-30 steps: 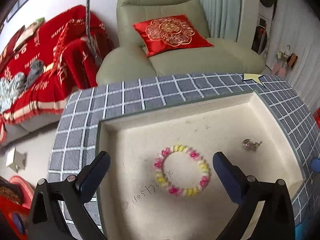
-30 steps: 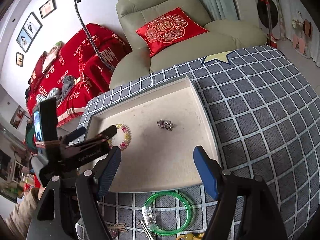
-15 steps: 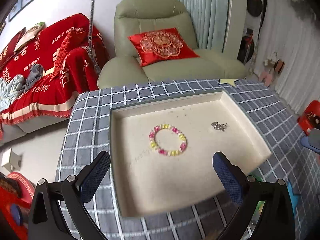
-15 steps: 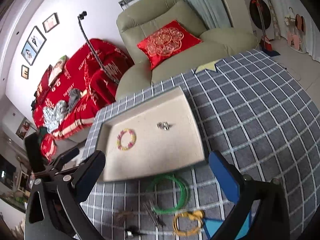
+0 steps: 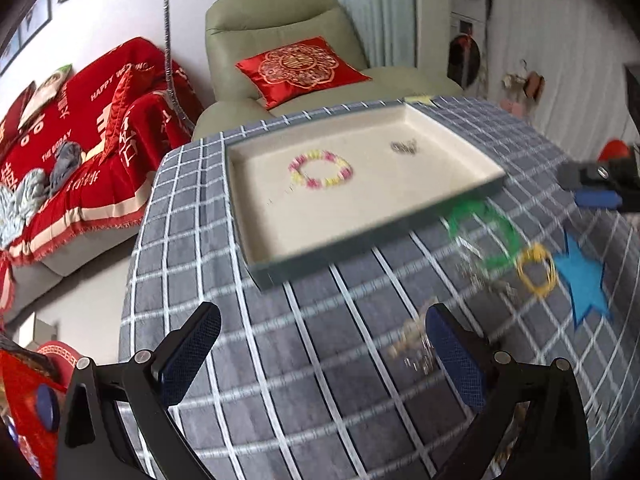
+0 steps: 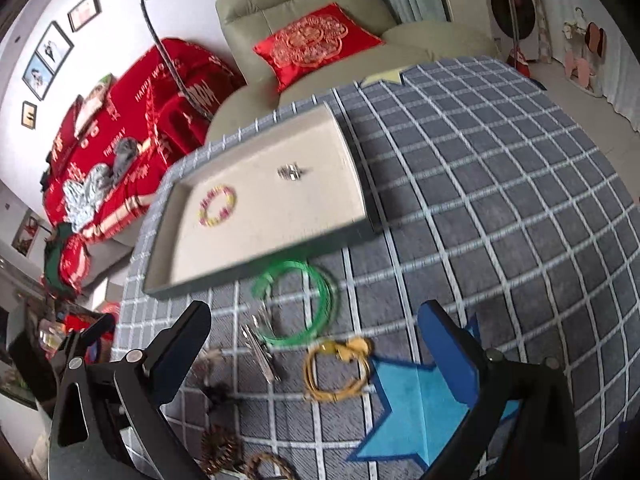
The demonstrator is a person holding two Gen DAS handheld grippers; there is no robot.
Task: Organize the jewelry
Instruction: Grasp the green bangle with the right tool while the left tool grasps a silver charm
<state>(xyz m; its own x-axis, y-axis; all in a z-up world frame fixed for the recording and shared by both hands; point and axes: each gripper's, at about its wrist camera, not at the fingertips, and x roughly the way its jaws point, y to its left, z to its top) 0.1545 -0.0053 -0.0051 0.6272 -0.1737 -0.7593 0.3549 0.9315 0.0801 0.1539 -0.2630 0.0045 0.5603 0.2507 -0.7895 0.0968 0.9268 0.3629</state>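
1. Both my left gripper (image 5: 320, 360) and right gripper (image 6: 316, 356) hang released, empty.
2. Bead bracelet (image 5: 321, 169) and a silver piece (image 5: 404, 146) lie in the tray (image 5: 360, 236); green bangle (image 6: 298, 304) and yellow loop (image 6: 336, 372) wait on the table (image 6: 480, 184).
3. Risk: the thin bangle lies flat, so my fingers could skid off.

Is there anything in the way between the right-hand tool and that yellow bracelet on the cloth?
Nothing visible. The right gripper hangs open above the yellow bracelet, with only bare checked cloth around it; the green bangle lies farther off, toward the tray.
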